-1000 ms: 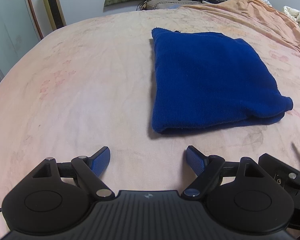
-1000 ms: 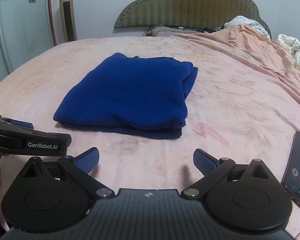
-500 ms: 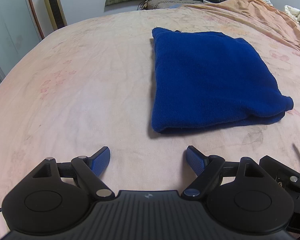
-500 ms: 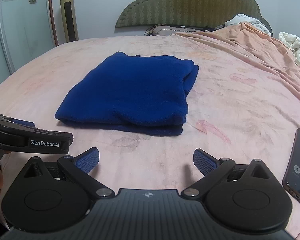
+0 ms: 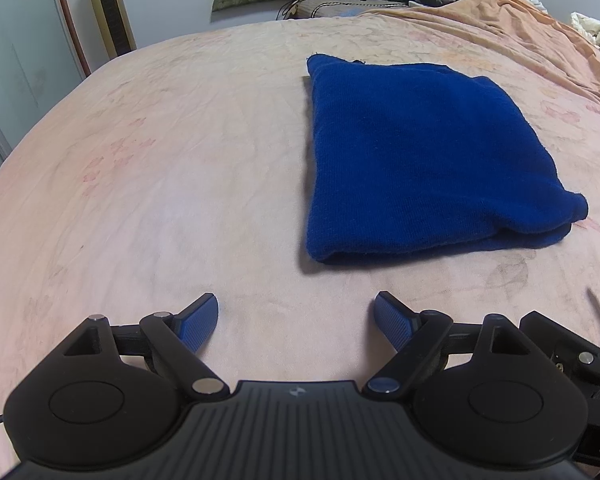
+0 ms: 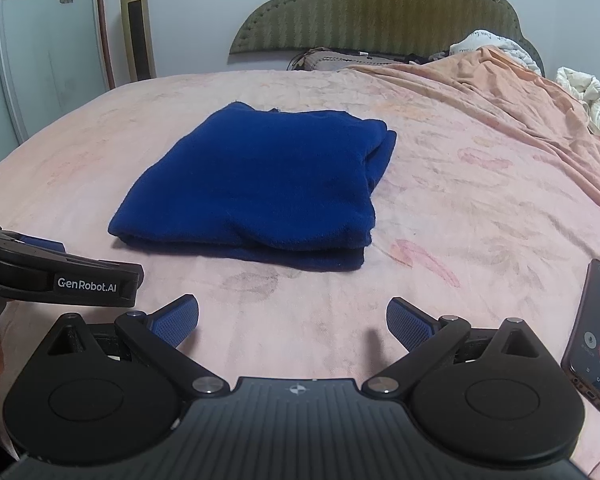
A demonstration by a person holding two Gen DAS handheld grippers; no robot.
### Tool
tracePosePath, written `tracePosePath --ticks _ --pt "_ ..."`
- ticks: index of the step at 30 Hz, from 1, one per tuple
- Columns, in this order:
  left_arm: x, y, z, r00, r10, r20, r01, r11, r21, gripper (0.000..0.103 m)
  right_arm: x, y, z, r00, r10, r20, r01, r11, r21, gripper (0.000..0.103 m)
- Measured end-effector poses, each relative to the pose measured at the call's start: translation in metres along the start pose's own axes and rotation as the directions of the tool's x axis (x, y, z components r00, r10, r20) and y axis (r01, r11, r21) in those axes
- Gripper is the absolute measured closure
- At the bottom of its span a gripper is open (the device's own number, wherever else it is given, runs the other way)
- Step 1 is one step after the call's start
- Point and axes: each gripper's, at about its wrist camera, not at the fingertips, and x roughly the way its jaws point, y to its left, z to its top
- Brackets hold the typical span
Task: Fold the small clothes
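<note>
A dark blue garment [image 5: 420, 152] lies folded into a thick rectangle on the pink bed sheet [image 5: 160, 184]; it also shows in the right wrist view [image 6: 260, 184]. My left gripper [image 5: 296, 316] is open and empty, low over the sheet, short of the garment's near left corner. My right gripper [image 6: 292, 318] is open and empty, just short of the garment's near edge. The left gripper's body [image 6: 60, 276] shows at the left of the right wrist view.
A phone [image 6: 592, 344] with a lit screen lies on the sheet at the right. A rumpled orange blanket [image 6: 500, 92] and white bedding [image 6: 584, 92] pile up at the far right. A green headboard [image 6: 380, 12] and a tower fan [image 6: 136, 28] stand behind the bed.
Both grippers have drifted slightly; the garment sits a little differently in each view. Nothing was grasped or released.
</note>
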Motion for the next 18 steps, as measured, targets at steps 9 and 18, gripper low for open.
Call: tracePosePath --ticks 9,18 --pt "0.0 0.0 -0.0002 1.0 0.0 0.0 0.0 1.0 0.0 0.017 -0.0017 0.0011 0.0006 1.0 0.0 0.003 0.0 1.0 -0.005 0.001" --pt "-0.0001 0.0 -0.0003 1.0 0.0 0.0 0.0 1.0 0.0 0.017 -0.0028 0.0026 0.0014 1.0 0.001 0.005 -0.001 1.0 -0.013 0.001"
